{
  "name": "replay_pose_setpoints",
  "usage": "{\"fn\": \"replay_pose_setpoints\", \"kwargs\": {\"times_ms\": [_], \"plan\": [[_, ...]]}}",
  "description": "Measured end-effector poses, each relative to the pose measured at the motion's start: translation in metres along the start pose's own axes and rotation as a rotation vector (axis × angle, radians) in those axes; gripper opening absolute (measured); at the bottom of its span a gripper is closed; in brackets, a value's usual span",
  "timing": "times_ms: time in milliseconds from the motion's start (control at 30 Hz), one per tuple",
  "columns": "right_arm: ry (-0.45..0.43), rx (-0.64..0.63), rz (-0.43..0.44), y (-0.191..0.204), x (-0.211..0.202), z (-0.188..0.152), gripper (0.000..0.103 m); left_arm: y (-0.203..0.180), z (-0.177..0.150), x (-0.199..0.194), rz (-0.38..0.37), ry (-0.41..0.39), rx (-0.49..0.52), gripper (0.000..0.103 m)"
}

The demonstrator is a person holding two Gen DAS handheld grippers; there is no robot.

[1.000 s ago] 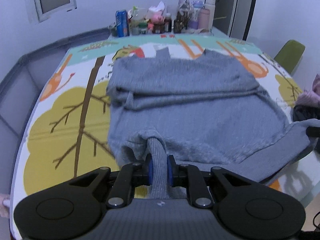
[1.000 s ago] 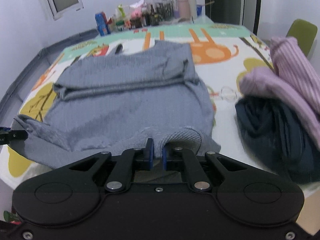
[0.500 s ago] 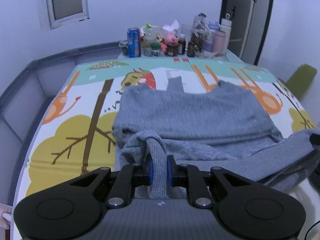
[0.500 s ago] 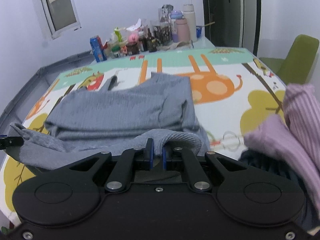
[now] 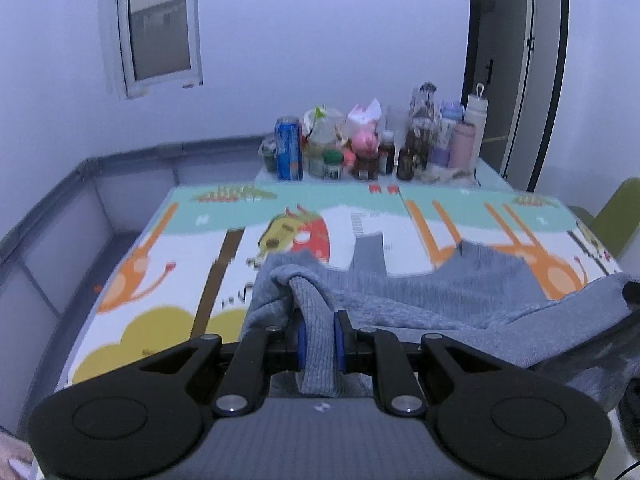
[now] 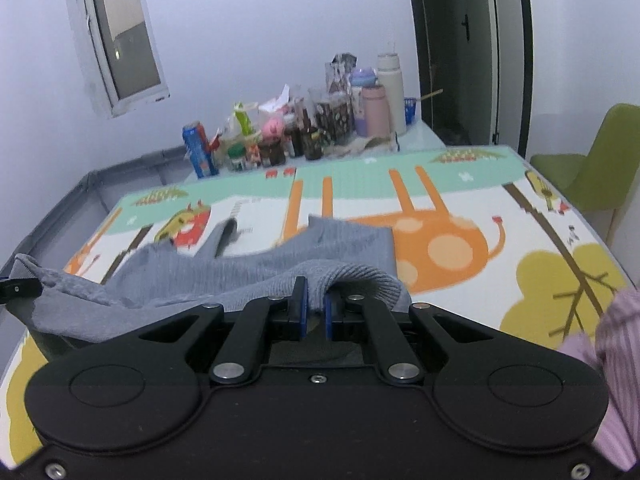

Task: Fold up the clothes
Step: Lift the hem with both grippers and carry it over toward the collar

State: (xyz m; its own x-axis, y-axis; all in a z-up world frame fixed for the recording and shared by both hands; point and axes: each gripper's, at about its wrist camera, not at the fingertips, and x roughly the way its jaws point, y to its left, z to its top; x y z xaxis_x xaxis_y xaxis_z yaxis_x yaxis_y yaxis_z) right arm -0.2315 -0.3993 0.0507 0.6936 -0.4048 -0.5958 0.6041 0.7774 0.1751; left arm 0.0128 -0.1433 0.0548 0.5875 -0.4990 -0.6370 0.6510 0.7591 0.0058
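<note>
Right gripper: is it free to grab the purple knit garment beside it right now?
Probably not. The right gripper is shut on the grey sweater's ribbed hem, so it must release first. The purple knit garment lies close at its right, nothing between.

Dim bluish light, soft motion blur, fisheye-bent edges

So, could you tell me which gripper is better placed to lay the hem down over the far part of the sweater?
Neither alone. The left gripper and right gripper are each shut on a hem corner of the grey sweater, lifted level, so both should carry it forward together.
</note>
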Motion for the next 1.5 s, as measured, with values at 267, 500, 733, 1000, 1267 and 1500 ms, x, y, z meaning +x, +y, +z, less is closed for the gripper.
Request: {"fn": "replay_pose_setpoints", "kwargs": {"times_ms": [267, 500, 733, 1000, 1267, 1500], "plan": [[-0.051, 0.031, -0.049, 0.002, 0.028, 0.041, 0.006, 0.0, 0.044, 0.031, -0.042, -0.045, -0.002, 0.015], [-0.058, 0.06, -0.087, 0.003, 0.07, 0.068, 0.006, 0.007, 0.063, 0.079, -0.055, -0.013, -0.05, 0.015], [-0.006, 0.08, -0.108, 0.0, 0.133, 0.082, 0.006, 0.014, 0.072, 0.13, -0.053, 0.05, -0.099, 0.015], [0.07, 0.111, -0.146, -0.01, 0.204, 0.082, 0.006, 0.009, 0.072, 0.187, -0.021, 0.129, -0.101, 0.016], [0.085, 0.112, -0.21, -0.019, 0.249, 0.08, 0.023, 0.015, 0.079, 0.227, 0.083, 0.185, -0.112, 0.029], [0.013, 0.119, -0.239, -0.03, 0.237, 0.091, 0.036, 0.019, 0.1, 0.213, 0.156, 0.079, -0.091, 0.045]]}}
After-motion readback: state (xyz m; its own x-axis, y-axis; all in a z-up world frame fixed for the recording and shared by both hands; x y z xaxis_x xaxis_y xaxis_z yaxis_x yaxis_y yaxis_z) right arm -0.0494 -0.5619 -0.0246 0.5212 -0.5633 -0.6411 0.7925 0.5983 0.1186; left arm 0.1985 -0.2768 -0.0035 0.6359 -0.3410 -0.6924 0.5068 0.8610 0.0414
